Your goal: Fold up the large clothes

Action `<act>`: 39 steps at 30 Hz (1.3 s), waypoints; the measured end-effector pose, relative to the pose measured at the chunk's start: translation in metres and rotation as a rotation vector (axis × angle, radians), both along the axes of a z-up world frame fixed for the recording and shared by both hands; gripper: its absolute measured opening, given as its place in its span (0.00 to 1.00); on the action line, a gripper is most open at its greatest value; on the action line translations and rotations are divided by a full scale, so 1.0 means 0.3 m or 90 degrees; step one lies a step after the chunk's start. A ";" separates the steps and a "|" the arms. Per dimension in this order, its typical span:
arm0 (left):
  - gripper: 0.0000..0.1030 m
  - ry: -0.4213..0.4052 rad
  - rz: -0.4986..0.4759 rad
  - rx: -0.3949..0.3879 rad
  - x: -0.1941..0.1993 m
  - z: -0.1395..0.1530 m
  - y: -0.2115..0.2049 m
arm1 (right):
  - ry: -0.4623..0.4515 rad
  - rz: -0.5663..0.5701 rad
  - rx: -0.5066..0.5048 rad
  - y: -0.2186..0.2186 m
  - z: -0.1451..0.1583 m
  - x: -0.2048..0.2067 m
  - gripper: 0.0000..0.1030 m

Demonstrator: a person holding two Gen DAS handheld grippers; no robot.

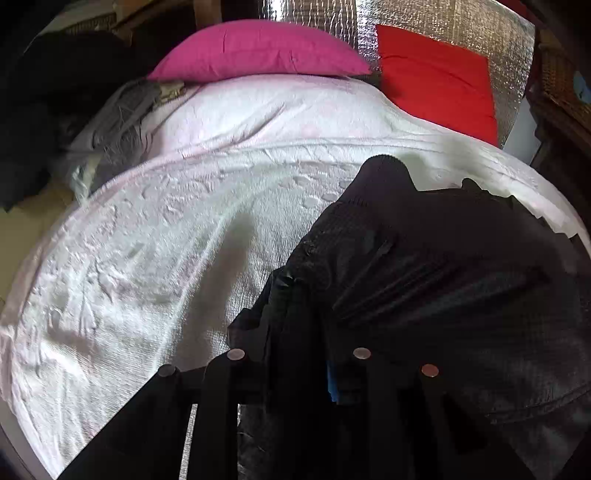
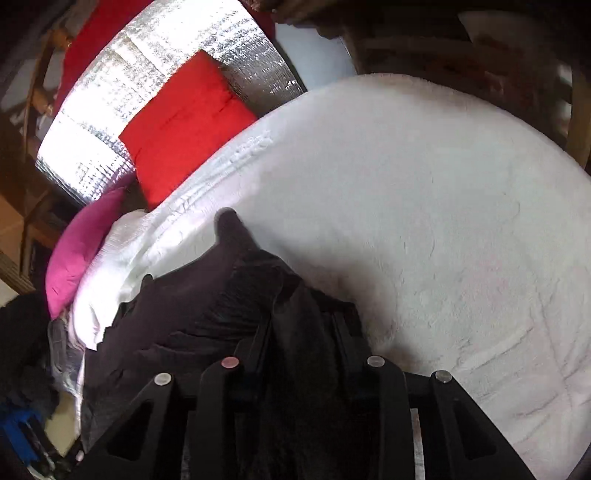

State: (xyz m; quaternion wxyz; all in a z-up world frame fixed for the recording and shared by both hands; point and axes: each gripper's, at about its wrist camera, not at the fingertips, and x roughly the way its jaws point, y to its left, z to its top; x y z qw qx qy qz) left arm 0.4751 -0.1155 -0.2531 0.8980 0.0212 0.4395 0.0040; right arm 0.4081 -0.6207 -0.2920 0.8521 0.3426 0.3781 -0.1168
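- A black garment (image 1: 443, 277) lies bunched on a bed covered by a white textured bedspread (image 1: 166, 258); in the left wrist view it fills the lower right, with the bare bedspread stretching away to the left.
- The left gripper (image 1: 299, 332) points down at the near edge of the garment, and its dark fingers (image 1: 288, 317) are drawn close together with a fold of the black cloth pinched between them.
- In the right wrist view the same garment (image 2: 184, 314) spreads from the lower middle to the left, one narrow end (image 2: 231, 225) reaching up onto the bedspread (image 2: 424, 221).
- The right gripper (image 2: 299, 332) also closes on the cloth: a thick fold runs between its two fingers (image 2: 343, 328) and hangs back toward the camera.
- At the head of the bed a pink pillow (image 1: 258, 51) lies on the bedspread, and a red pillow (image 1: 436, 81) leans against a silver foil panel (image 1: 424, 22) just beside it.
- A heap of grey and dark cloth (image 1: 110, 122) sits at the left edge of the bed, below the pink pillow.
- Dark wooden furniture (image 2: 461, 48) stands beyond the far side of the bed, too dim to make out.
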 end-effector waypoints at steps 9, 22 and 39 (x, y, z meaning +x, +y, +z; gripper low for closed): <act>0.68 -0.133 -0.041 0.139 -0.184 0.147 -0.064 | -0.060 0.001 0.006 -0.017 0.149 -0.172 0.69; 0.70 -0.226 -0.082 0.089 -0.389 0.271 -0.073 | -0.127 0.060 -0.036 0.141 0.291 -0.411 0.71; 0.71 -0.216 -0.091 0.100 -0.379 0.256 -0.121 | 0.031 0.092 -0.030 0.226 0.098 -0.264 0.69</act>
